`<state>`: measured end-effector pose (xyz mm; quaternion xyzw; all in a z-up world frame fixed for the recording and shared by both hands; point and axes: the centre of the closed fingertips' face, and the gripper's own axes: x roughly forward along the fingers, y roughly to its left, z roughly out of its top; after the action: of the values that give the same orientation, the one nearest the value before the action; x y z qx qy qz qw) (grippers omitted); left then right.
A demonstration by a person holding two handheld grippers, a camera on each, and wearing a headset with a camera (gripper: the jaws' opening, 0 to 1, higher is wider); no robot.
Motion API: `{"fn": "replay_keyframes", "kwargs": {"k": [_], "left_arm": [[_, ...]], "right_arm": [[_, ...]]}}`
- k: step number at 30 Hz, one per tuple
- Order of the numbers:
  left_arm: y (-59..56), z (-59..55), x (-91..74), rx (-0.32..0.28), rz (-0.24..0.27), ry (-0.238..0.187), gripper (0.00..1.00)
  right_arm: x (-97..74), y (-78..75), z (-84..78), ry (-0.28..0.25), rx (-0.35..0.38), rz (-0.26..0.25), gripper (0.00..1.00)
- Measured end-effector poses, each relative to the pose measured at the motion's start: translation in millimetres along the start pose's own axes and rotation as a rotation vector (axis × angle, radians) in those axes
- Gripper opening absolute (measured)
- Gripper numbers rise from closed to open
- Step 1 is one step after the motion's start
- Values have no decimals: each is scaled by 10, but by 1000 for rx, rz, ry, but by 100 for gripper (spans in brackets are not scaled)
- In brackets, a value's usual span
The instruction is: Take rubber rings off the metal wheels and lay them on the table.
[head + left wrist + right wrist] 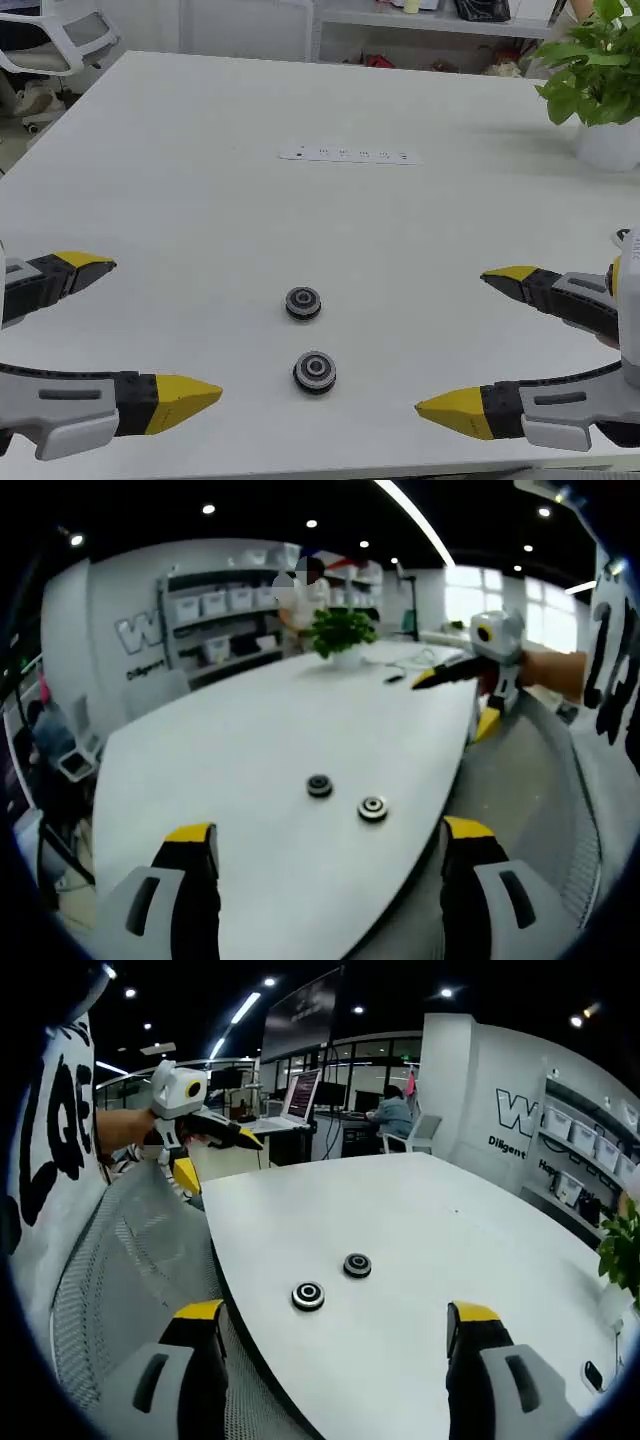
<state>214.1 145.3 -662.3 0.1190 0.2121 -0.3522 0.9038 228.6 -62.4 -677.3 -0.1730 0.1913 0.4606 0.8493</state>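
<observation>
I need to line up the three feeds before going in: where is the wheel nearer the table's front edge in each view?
Head view: nearer wheel, low centre, the lower one of the pair.
Left gripper view: the right one of the pair, just below centre.
Right gripper view: the left one of the pair, just below centre.
Shared landmark: the other wheel, close beside it in all three views.

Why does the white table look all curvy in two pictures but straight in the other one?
Left gripper view and right gripper view: the fisheye lens bends the white table edge into a curve, and ceiling lights show as bright dots. Head view: straight and sharp, with only soft shadows under the two black-ringed metal wheels.
</observation>
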Motion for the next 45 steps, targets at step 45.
{"fn": "replay_keyframes", "kwargs": {"k": [45], "left_arm": [[-65,27,-15,-10,-33,-18,87]], "right_arm": [[-30,63,-9,-2,6,23,78]]}}
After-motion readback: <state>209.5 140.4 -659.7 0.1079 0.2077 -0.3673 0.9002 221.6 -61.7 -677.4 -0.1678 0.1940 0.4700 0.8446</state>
